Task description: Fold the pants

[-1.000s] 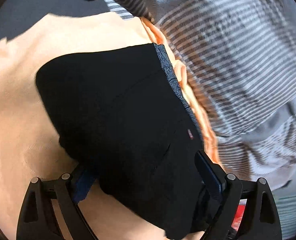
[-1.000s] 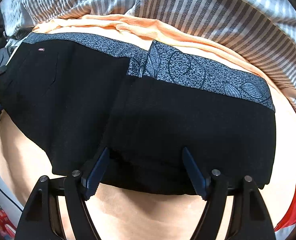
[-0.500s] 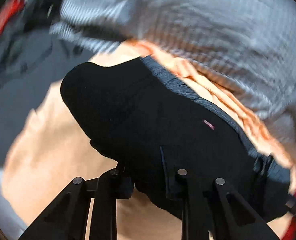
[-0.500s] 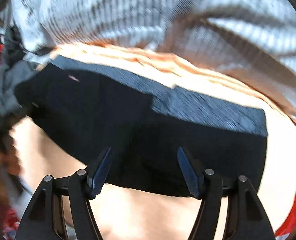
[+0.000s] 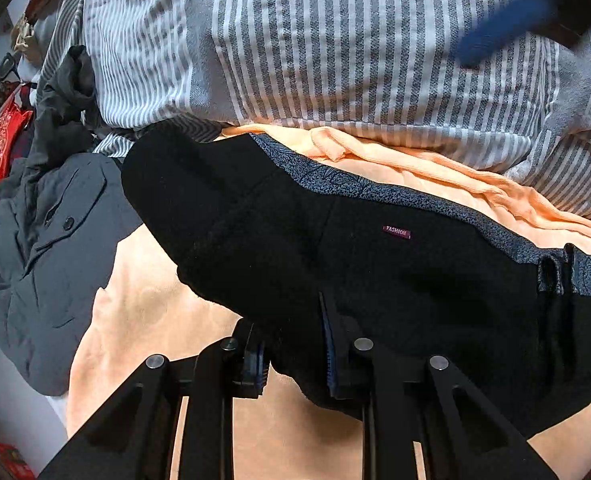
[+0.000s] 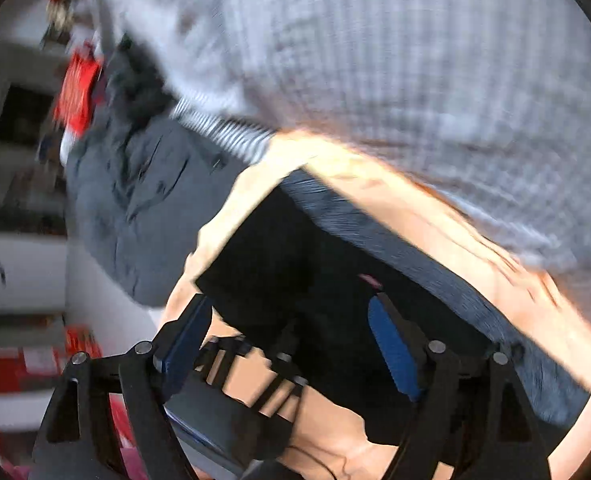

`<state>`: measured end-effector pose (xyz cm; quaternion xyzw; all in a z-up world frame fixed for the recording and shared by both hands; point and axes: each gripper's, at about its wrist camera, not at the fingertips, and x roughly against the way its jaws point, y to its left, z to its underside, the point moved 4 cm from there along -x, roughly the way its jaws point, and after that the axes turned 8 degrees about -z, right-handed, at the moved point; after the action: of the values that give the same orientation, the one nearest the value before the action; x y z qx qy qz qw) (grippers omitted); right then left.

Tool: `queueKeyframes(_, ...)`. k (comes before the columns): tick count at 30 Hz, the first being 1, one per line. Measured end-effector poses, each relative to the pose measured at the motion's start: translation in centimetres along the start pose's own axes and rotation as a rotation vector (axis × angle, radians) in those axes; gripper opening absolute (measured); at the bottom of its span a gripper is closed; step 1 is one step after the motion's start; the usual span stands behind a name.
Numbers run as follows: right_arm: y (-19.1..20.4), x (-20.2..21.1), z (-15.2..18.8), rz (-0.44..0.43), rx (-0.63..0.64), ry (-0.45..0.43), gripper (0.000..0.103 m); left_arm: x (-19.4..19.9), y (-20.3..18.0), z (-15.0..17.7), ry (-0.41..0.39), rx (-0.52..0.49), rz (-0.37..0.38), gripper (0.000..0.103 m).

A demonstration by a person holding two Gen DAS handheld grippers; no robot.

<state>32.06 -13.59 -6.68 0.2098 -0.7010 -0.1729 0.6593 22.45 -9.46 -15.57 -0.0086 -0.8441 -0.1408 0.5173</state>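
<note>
The black pants (image 5: 375,264) lie part-folded on the peach blanket (image 5: 143,320), patterned grey waistband (image 5: 415,204) along the far edge, just short of the striped duvet (image 5: 335,40) beyond; a dark grey coat (image 5: 43,248) lies to the left of the pants.

The left gripper (image 5: 295,344) is pressed nearly together on the near hem of the pants, cloth pinched between its pads; the right gripper (image 6: 291,344) stands spread with jaws opening, nothing between them, hovering over the same near-left part of the pants.

Step in hand, as judged: carrying the pinched edge across for the next fold. To do it well, keep the pinch firm through all layers; lift only enough to clear the blanket; lay hem to waistband squarely; let the free gripper steady or smooth the crease.

Limits of view: the right wrist view is heavily blurred; how many layers the pinch takes cannot be told; the right end of the pants is cut off in the left wrist view; a blue blur (image 5: 503,28) over the duvet is probably a pad of the other gripper.
</note>
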Motion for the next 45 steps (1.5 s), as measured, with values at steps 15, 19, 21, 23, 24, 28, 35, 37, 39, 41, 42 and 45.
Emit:
queueKeyframes(15,4.4,-12.3,-1.2,0.2,0.205,0.422,0.02,0.6,-0.4,0.1,-0.021,-0.028,0.001,0.023)
queueKeyframes(19,3.7,-9.4,-0.4,0.163,0.214,0.306,0.019,2.4,-1.4,-0.6,-0.074,-0.067,0.017,0.023)
queueKeyframes(21,2.9,-7.2,0.3,0.134,0.194,0.241,0.019,3.6,-2.3,-0.9,-0.106,-0.094,0.025,0.023)
queueKeyframes(23,2.2,-4.7,1.1,0.102,0.172,0.178,0.019,5.0,-3.2,-1.3,-0.136,-0.118,0.042,0.023)
queueKeyframes(24,1.7,-3.2,1.7,0.083,0.166,0.142,0.019,5.6,-3.7,-1.5,-0.147,-0.131,0.046,0.023)
queueKeyframes(28,-0.3,1.4,3.1,0.033,0.124,0.036,0.019,8.5,-6.4,-2.1,-0.201,-0.199,0.067,0.023)
queueKeyframes(35,-4.9,9.5,8.6,-0.046,0.035,-0.147,0.018,14.2,-12.7,-1.8,-0.265,-0.323,0.151,0.023)
queueKeyframes(37,-6.9,11.7,10.8,-0.058,-0.007,-0.189,0.018,15.3,-14.7,-1.3,-0.257,-0.353,0.186,0.023)
queueKeyframes(39,-9.6,14.0,13.5,-0.062,-0.06,-0.232,0.018,16.3,-17.1,-0.6,-0.235,-0.382,0.234,0.023)
queueKeyframes(41,-11.8,15.3,15.9,-0.065,-0.109,-0.267,0.018,17.3,-19.9,0.4,-0.218,-0.42,0.276,0.023)
queueKeyframes(42,-13.1,16.0,17.2,-0.073,-0.138,-0.288,0.018,17.8,-21.0,0.9,-0.22,-0.444,0.287,0.023)
queueKeyframes(45,-16.6,17.6,21.3,-0.095,-0.22,-0.354,0.018,19.0,-24.9,3.0,-0.223,-0.526,0.318,0.023)
